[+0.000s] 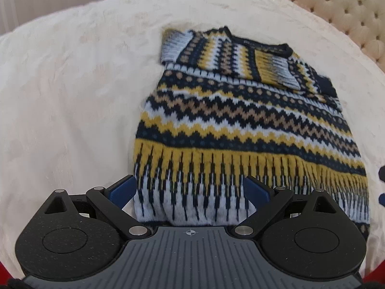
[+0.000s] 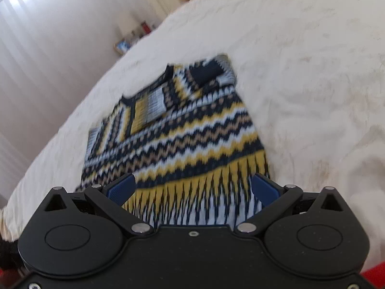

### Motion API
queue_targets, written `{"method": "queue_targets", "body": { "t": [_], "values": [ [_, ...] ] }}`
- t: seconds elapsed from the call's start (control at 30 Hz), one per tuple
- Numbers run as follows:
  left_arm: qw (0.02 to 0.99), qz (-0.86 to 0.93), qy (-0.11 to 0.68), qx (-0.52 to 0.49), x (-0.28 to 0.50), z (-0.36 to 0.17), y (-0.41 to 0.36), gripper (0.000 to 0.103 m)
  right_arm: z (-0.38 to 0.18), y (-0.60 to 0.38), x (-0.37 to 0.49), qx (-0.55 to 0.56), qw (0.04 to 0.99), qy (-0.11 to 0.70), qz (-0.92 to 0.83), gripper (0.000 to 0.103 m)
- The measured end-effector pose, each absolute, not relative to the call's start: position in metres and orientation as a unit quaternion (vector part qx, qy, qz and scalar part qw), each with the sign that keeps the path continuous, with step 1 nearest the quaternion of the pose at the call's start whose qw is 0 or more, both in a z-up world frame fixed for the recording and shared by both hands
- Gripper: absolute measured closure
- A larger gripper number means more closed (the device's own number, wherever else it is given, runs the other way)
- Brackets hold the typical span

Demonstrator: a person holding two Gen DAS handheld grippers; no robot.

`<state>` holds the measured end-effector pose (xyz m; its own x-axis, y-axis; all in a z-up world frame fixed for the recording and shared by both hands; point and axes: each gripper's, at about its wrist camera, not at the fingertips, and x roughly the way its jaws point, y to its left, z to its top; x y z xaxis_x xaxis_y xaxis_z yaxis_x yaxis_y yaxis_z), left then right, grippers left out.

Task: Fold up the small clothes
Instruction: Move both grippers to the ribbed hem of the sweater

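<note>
A knitted sweater in navy, yellow, tan and pale blue zigzags lies flat on a cream bedspread, with both sleeves folded across its chest. The fringed hem is nearest me. My left gripper is open and its blue pads straddle the hem's left part. In the right wrist view the same sweater is blurred. My right gripper is open too, and the hem's right corner lies between its fingers. Neither one is pinching cloth.
A tufted cream headboard runs along the far right of the bed. Small framed items stand on a shelf by a pale curtained wall. Bare bedspread spreads on both sides of the sweater.
</note>
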<state>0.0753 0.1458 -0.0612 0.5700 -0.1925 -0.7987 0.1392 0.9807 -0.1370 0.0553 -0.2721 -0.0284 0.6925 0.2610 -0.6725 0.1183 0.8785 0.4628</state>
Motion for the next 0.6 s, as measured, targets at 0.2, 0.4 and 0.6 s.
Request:
{"method": "queue_targets", "body": {
  "t": [0.2, 0.4, 0.6],
  "values": [
    [0.851, -0.129, 0.506, -0.054, 0.08, -0.062, 0.149, 0.007, -0.023, -0.27, 0.059, 0.195, 0.858, 0.469, 0.08, 0.001],
    [0.846, -0.149, 0.509, -0.061, 0.079, -0.047, 0.161, 0.007, -0.019, -0.278, 0.067, 0.137, 0.837, 0.523, 0.08, 0.001],
    [0.86, -0.146, 0.484, -0.069, 0.083, -0.031, 0.178, 0.007, -0.033, -0.284, 0.083, 0.114, 0.799, 0.584, 0.084, 0.001]
  ]
}}
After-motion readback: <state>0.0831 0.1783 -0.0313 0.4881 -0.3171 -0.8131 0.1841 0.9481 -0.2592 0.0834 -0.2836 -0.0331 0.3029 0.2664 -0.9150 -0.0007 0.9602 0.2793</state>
